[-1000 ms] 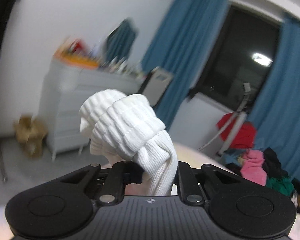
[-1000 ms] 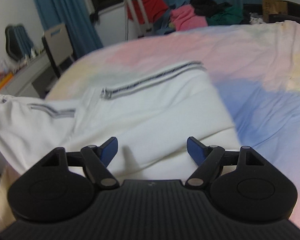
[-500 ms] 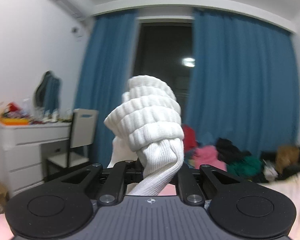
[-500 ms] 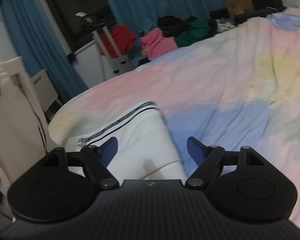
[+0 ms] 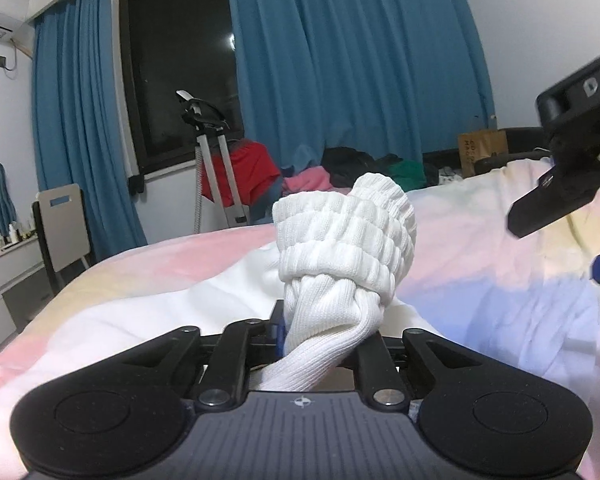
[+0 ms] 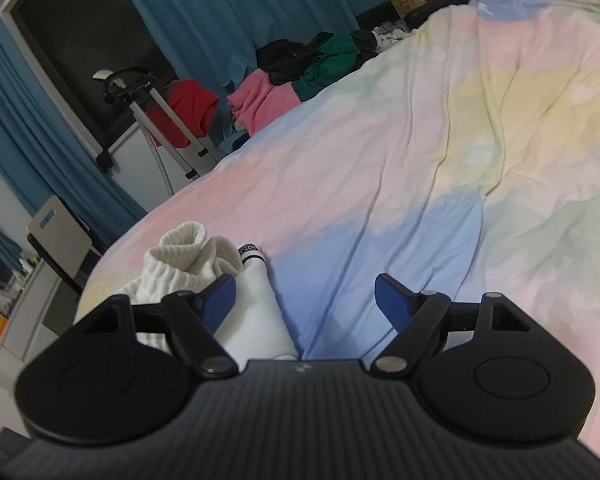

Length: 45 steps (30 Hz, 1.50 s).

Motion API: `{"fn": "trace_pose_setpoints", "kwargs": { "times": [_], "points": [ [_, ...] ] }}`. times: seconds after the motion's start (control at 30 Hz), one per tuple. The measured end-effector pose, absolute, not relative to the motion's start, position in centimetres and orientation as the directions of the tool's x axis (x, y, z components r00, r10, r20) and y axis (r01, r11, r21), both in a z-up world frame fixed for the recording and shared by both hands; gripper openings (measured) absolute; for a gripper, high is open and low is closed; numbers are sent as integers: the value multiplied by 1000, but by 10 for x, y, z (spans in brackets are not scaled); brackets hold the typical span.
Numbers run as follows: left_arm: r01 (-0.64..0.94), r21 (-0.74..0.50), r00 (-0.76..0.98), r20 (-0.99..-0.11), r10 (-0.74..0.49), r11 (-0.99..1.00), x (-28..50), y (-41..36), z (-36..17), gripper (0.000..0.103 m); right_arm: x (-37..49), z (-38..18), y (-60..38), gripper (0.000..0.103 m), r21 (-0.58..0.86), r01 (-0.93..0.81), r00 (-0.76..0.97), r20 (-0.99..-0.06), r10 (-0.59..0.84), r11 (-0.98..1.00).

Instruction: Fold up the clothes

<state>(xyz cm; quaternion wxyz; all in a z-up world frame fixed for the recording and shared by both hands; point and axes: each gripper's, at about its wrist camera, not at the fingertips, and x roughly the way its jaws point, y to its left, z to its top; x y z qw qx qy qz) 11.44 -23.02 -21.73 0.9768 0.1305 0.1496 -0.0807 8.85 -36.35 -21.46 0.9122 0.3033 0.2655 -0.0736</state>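
Left tool (image 5: 320, 332) pinches the ribbed cuff (image 5: 340, 240) of the white garment (image 6: 256, 312); right tool (image 6: 305, 296) spread, empty. Soft, light knit, I judge: grip hems.

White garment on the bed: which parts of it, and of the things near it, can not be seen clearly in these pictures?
- White garment: left wrist view; its near part is hidden behind the left gripper.
- Ribbed cuff: the clamped part is hidden between the jaws.
- Black band: right wrist view; lettering too small.
- Right gripper: cut by the right edge.
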Motion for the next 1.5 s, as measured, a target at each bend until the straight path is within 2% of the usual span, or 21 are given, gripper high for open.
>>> {"fn": "trace_pose_setpoints", "kwargs": {
  "times": [0.03,0.1,0.13,0.17,0.23,0.27,0.37,0.57,0.8,0.87,0.93,1.13,1.3,1.33,1.37,1.4,1.47,1.5],
  "points": [
    [204,228,938,-324,-123,952,118,-221,-216,20,90,-215,-362,79,510,288,849,-528,31,810],
    [216,219,926,-355,-129,952,123,-205,-215,33,92,-216,-360,79,519,274,848,-527,50,810],
    [221,213,917,-376,-129,952,125,-197,-214,42,93,-216,-359,79,521,269,848,-527,57,810],
    [228,203,907,-399,-132,952,128,-192,-215,46,93,-216,-359,79,516,267,847,-528,56,814],
    [236,171,890,-433,-142,957,133,-172,-211,69,92,-214,-356,79,507,263,849,-525,53,821],
    [240,155,881,-450,-148,958,136,-162,-210,76,91,-213,-355,79,506,259,851,-522,53,823],
    [264,121,862,-475,-177,957,130,-136,-206,85,88,-210,-353,79,507,245,860,-507,57,826],
    [276,145,850,-499,-170,950,103,-88,-189,88,86,-207,-347,79,521,202,871,-482,91,829],
    [199,164,876,-471,-100,966,68,-33,-180,93,86,-221,-352,81,738,117,860,-409,304,664],
    [172,107,876,-471,-102,979,66,-17,-185,93,89,-227,-349,82,775,111,842,-406,355,622],
    [147,63,876,-472,-100,987,70,-5,-188,93,92,-232,-342,83,780,106,827,-414,380,617],
    [125,38,872,-481,-91,991,75,7,-193,93,110,-239,-311,83,743,92,786,-463,410,663],
    [128,17,872,-479,-104,992,79,15,-197,93,122,-236,-278,82,607,70,816,-491,305,792],
    [127,11,871,-479,-106,992,81,11,-199,93,125,-235,-272,80,570,70,825,-494,274,819],
    [126,11,872,-477,-106,992,81,11,-199,93,126,-235,-269,70,538,79,831,-501,242,839],
    [128,13,873,-476,-106,992,81,11,-200,94,127,-235,-265,65,505,89,836,-506,210,859],
    [129,10,874,-474,-109,992,81,10,-200,94,128,-234,-262,43,461,109,845,-510,162,880],
    [130,5,874,-473,-112,992,81,10,-200,94,126,-233,-264,41,466,110,851,-501,159,878]
  ]
}}
